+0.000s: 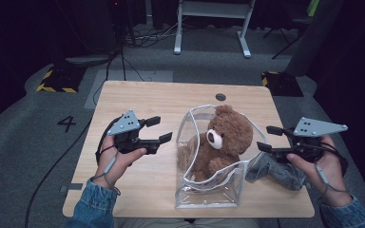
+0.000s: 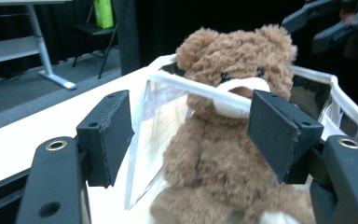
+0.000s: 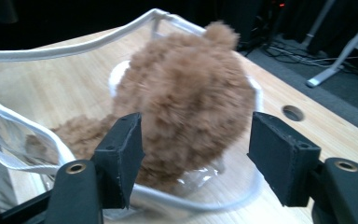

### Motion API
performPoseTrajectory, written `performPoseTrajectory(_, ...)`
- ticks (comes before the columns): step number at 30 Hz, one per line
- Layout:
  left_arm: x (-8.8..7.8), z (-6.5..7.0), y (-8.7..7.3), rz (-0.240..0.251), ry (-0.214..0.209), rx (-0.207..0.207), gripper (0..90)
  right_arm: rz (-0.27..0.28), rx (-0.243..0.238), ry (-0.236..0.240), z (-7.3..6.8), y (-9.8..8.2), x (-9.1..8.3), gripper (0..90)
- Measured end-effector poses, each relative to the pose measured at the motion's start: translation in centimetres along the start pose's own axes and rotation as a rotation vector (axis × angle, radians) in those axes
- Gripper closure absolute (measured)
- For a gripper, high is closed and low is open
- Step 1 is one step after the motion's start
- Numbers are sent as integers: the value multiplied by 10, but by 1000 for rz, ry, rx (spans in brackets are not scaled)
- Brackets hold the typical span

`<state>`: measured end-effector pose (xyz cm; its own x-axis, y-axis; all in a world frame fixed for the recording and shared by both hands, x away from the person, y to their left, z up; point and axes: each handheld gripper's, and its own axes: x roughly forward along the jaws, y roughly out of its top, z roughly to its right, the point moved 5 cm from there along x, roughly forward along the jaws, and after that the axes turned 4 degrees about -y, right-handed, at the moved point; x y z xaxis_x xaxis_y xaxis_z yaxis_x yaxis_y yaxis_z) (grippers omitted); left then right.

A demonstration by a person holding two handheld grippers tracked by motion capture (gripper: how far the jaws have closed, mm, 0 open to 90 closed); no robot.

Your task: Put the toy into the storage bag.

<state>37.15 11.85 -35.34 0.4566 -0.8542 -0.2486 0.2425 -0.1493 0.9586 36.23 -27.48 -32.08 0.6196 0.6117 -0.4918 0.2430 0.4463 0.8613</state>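
Sitting: I see the teddy bear (image 1: pixel 225 137) inside the clear pouch (image 1: pixel 209 192), at the middle of the wooden table (image 1: pixel 147 99), head and shoulders above the rim.
Bear: brown shaggy plush, rounded ears, pale muzzle.
Pouch: transparent soft plastic with white piped edging; its mouth gapes and the walls buckle around the toy.
Left gripper (image 1: pixel 158 130): I hold it just left of the pouch, apart from it, black jaws spread wide with nothing between them.
Right gripper (image 1: pixel 270 138): I hold it at the pouch's right edge, jaws parted and empty; whether a tip touches the plastic I cannot tell.
Grey cloth (image 1: pixel 273 170): knitted, crumpled, lying under my right hand (image 1: pixel 321 166) beside the pouch.
Left gripper view: gives me the bear's face (image 2: pixel 235 84), dark eyes, and the white rim crossing its muzzle.
Right gripper view: gives me the fuzzy back of the head (image 3: pixel 186 93) and a round hole in the tabletop (image 3: pixel 292 112).
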Motion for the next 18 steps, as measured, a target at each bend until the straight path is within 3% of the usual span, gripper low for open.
performPoseTrajectory(3,-7,0,-3,-8,17,1,303,8,11,-20,7,-3,-6,338)
performPoseTrajectory(8,-27,0,-12,-23,72,2,301,27,72,-74,28,-16,-24,321)
performPoseTrajectory(13,-39,1,-19,-35,103,-3,297,29,104,-99,37,-28,-29,317)
performPoseTrajectory(18,-56,-2,-34,-103,173,21,294,18,125,-107,40,-39,-31,311)
